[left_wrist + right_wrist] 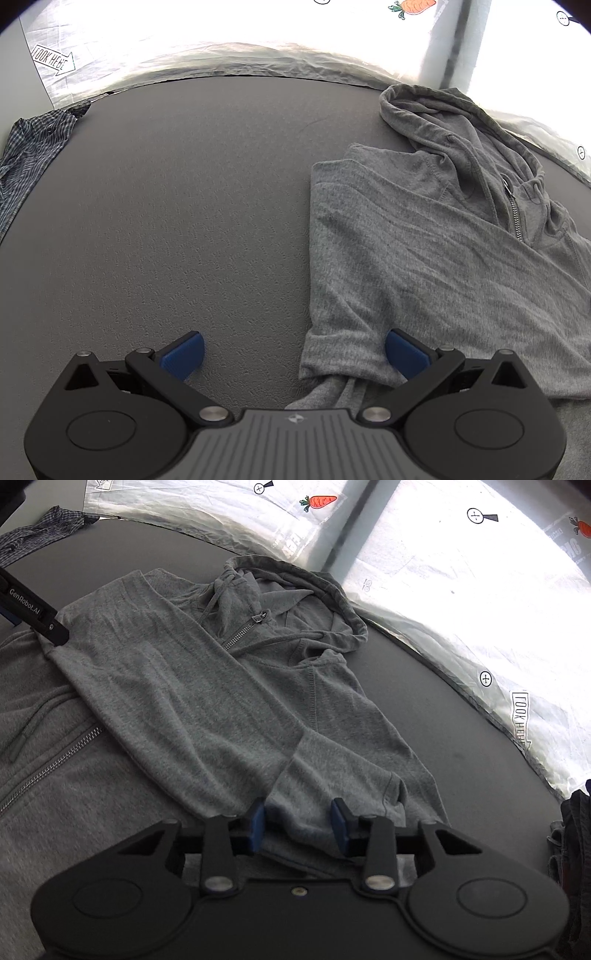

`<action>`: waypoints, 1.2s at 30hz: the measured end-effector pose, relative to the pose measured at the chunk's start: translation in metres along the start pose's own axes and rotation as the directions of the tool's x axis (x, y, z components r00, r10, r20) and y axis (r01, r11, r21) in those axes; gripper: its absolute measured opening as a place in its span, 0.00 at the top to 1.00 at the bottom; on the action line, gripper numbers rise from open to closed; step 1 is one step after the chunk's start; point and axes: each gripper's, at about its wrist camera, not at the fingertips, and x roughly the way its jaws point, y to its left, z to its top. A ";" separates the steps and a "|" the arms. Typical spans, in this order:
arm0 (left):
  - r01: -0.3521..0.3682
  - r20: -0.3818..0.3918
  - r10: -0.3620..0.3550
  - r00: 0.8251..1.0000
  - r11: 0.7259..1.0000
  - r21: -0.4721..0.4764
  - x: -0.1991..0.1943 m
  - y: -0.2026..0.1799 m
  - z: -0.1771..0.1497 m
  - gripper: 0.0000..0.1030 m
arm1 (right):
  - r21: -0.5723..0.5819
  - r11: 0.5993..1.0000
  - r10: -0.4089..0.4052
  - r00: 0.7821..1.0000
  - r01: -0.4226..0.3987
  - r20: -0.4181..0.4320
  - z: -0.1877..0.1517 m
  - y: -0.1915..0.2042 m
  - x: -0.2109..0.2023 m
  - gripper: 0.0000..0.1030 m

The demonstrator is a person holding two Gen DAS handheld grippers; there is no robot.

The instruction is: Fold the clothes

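A grey zip hoodie [424,251] lies on the dark grey table [166,221], hood toward the far edge, both sleeves folded across its front. My left gripper [295,352] is open wide at the hoodie's left side; the left sleeve's cuff [343,350] lies between its blue pads, the right pad [404,352] touching the cloth. In the right wrist view the hoodie [192,701] fills the left and middle. My right gripper [299,823] is open, its blue pads either side of the right sleeve's cuff [332,786]. The left gripper's black finger [33,613] shows at the hoodie's far side.
A blue checked shirt [26,162] lies at the table's far left edge; it also shows in the right wrist view [33,535]. White printed plastic sheeting [480,609] covers the area beyond the table. Dark clothing [576,849] sits at the right edge.
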 end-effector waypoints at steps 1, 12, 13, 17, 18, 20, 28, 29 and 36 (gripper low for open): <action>0.000 0.001 0.000 1.000 1.000 0.000 0.000 0.000 0.000 0.00 | 0.037 0.999 -0.019 1.000 0.019 0.010 -0.001 -0.005 -0.003 0.81; 0.000 0.007 0.000 1.000 1.000 0.001 -0.001 0.000 -0.001 0.00 | 0.677 0.684 -0.263 0.958 0.272 -0.118 -0.077 -0.147 -0.025 0.83; 0.000 0.007 0.000 1.000 1.000 0.001 -0.001 0.000 -0.001 0.00 | 0.712 0.638 -0.251 0.953 0.293 -0.168 -0.091 -0.155 -0.020 0.82; -0.003 0.005 0.003 1.000 1.000 -0.002 -0.001 -0.001 -0.001 0.00 | 0.883 0.414 -0.158 0.973 0.219 -0.167 -0.143 -0.171 -0.023 0.60; -0.003 0.005 0.003 1.000 1.000 -0.003 -0.001 -0.001 -0.001 0.00 | 0.912 0.368 -0.145 0.980 0.179 -0.134 -0.150 -0.170 -0.025 0.51; -0.003 0.003 0.003 1.000 1.000 -0.003 -0.001 -0.001 -0.001 0.00 | 0.945 0.307 -0.121 0.989 0.113 -0.080 -0.160 -0.167 -0.026 0.51; -0.004 0.003 0.004 1.000 1.000 -0.005 -0.001 0.000 -0.002 0.00 | 0.937 0.343 -0.114 0.993 0.067 -0.029 -0.144 -0.153 -0.012 0.50; -0.005 0.005 0.005 1.000 1.000 -0.006 -0.001 0.000 -0.002 0.00 | 0.930 0.359 -0.118 0.992 0.075 -0.034 -0.139 -0.151 -0.010 0.50; -0.005 0.018 0.005 1.000 1.000 -0.008 -0.002 0.001 -0.004 0.00 | 0.941 0.335 -0.092 0.996 0.051 -0.022 -0.137 -0.148 -0.010 0.88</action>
